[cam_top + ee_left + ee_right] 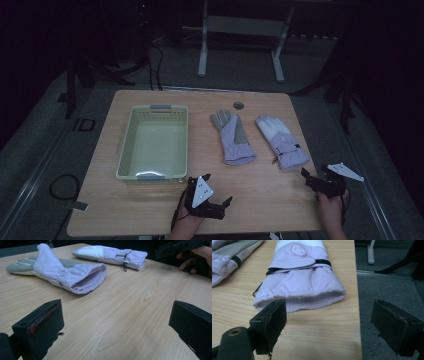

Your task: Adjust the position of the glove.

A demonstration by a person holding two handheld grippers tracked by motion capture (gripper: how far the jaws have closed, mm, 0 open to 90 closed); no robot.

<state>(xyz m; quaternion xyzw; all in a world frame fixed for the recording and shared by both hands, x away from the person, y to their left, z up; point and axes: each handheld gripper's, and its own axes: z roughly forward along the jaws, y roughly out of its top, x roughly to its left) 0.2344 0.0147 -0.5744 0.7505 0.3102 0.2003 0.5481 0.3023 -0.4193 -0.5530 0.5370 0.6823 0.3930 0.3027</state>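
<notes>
The left gripper at the bottom middle and the right gripper at the lower right both had their jaws wide apart and empty, near two purple gloves lying side by side in the middle of the table.

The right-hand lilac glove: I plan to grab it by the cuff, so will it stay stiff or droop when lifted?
The lilac glove looks padded and soft, so it would probably droop from the cuff. Its fabric seems smooth, possibly slippery. The strap and dangling clip might snag.
</notes>
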